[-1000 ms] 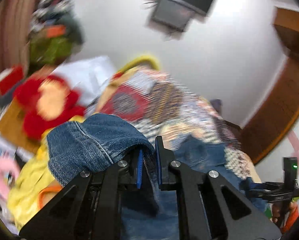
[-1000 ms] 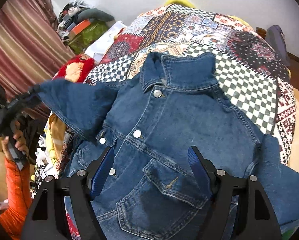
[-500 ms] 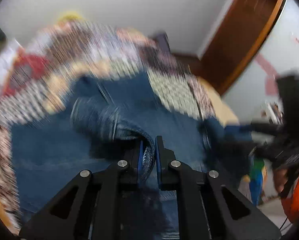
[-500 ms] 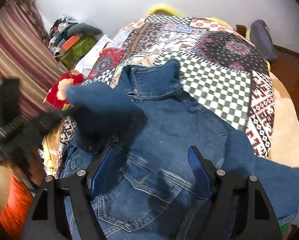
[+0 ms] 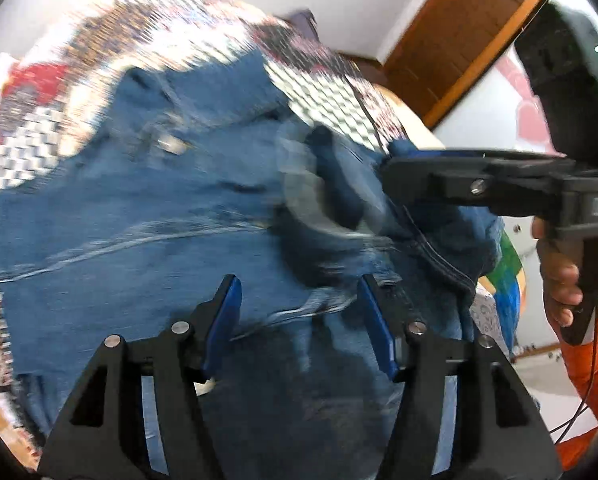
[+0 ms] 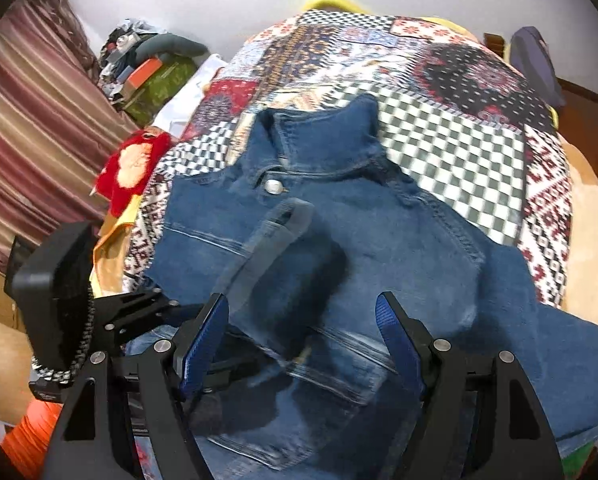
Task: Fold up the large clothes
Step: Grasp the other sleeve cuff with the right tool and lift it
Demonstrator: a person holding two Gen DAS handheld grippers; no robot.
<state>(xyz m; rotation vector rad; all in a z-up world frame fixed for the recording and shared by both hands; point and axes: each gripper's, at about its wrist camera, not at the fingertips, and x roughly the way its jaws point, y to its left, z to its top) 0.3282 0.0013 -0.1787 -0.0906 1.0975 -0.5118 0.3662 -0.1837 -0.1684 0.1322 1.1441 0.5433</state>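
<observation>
Denim jacket [image 6: 379,240] is laid on the bed quilt [image 6: 459,148], one sleeve [image 6: 283,248] folded across the chest below the collar button. L gripper [image 5: 299,312] and R gripper [image 6: 303,340] fingers are apart, nothing held. Next, probably: other sleeve to be gripped and folded in.

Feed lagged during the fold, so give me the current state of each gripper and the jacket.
left gripper: open, holding nothing.
right gripper: open, holding nothing.
denim jacket: front up on the patchwork quilt, top button fastened.
sleeve: folded across the jacket's chest.
</observation>
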